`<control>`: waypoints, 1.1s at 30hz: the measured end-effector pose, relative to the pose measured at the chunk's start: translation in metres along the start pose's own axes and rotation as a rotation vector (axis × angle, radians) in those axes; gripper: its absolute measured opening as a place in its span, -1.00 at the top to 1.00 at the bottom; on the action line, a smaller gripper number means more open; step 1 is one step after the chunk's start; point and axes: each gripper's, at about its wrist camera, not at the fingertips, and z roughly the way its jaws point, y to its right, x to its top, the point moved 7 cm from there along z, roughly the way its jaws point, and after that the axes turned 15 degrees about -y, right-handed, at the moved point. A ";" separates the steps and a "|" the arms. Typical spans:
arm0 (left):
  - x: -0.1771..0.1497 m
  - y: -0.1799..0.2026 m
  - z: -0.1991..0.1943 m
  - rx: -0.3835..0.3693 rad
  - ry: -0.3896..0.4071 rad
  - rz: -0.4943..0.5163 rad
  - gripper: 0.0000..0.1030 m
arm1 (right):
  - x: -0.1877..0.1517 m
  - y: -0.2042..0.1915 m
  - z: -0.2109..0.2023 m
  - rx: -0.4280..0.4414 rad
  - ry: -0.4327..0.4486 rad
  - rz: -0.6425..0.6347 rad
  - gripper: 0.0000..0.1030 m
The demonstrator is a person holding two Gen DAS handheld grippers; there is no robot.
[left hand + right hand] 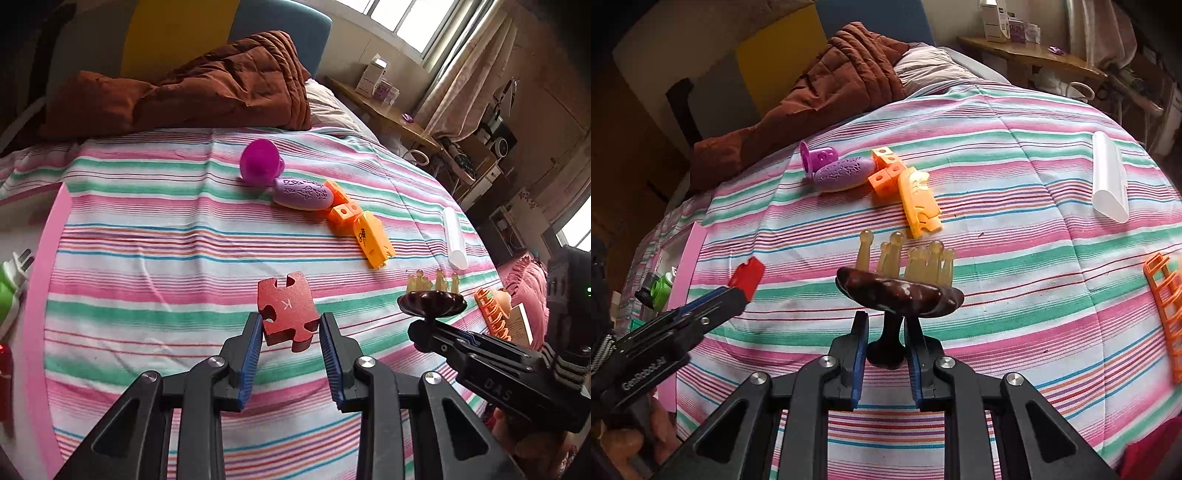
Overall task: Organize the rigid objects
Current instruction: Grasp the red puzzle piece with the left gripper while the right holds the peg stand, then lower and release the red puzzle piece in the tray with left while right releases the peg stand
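Left hand-held gripper (290,328) clamps a red puzzle piece (288,314); right hand-held gripper (886,343) pinches a dark brown stand (899,291) by its stem, above the striped bed (1015,258).

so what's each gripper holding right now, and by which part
The left gripper holds the red puzzle piece by its two side edges. The right gripper holds the dark brown mushroom-shaped piece by its stem.

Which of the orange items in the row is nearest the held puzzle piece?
The flat orange clip, at the row's near end; the orange cubes lie beyond it.

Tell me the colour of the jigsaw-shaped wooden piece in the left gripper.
Red, with a pale letter K; clearest in the left wrist view.
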 end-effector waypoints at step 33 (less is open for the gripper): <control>-0.150 -0.253 -0.116 0.212 0.111 -0.368 0.38 | -0.082 -0.261 -0.004 0.278 -0.023 -0.476 0.62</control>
